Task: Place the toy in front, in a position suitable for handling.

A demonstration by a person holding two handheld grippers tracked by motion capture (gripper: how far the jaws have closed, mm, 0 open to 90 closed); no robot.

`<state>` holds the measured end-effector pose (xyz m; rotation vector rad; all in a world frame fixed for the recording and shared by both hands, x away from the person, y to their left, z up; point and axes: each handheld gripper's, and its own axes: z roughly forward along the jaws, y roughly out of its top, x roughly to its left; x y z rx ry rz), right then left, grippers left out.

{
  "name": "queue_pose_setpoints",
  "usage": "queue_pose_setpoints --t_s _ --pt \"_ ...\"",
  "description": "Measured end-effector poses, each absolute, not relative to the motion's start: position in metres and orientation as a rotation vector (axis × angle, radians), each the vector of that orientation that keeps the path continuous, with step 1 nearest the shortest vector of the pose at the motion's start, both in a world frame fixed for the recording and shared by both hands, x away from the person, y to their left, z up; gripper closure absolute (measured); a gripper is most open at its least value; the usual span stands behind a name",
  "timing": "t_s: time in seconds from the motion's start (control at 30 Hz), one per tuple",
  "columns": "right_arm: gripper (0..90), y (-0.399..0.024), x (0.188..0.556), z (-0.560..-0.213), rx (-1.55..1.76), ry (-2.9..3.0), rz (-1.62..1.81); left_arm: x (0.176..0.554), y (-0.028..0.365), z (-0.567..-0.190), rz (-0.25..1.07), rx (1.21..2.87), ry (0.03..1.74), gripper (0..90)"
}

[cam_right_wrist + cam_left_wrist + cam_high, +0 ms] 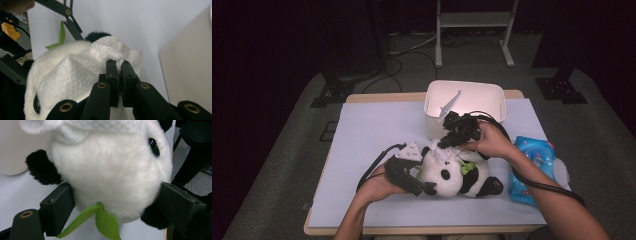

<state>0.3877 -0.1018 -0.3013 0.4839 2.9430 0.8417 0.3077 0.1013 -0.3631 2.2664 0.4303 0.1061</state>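
A black-and-white panda plush (457,175) lies on the pale mat at the front centre of the table. My left gripper (427,187) comes at it from the left, its jaws pressed on both sides of the panda's white head (112,170). A green felt leaf (105,222) hangs below the head. A white paper wipe (75,72) is draped over the head. My right gripper (117,63) is shut on a bunched fold of it and comes from above right (443,144). The wipe (443,156) hides part of the face.
A white plastic bin (492,97) stands just behind the panda at the back centre. A blue pack of wipes (532,170) lies at the right, under the person's right forearm. The pale mat (362,140) is bare to the left.
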Motion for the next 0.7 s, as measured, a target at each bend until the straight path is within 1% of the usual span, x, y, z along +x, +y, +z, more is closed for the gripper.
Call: queue_pose_setpoints --t_s 0.27,0.37,0.7 --pt "86.1 -0.128 0.383 -0.305 0.538 2.927 0.871 0.308 0.101 -0.363 0.102 2.264 0.43 15.5" --pt "86.1 -0.129 0.379 -0.304 0.519 2.923 0.873 0.308 0.101 -0.362 0.102 2.263 0.431 15.6" --pt "86.0 -0.125 0.352 -0.297 0.416 2.921 0.901 0.309 0.101 -0.364 0.098 2.271 0.441 15.6"
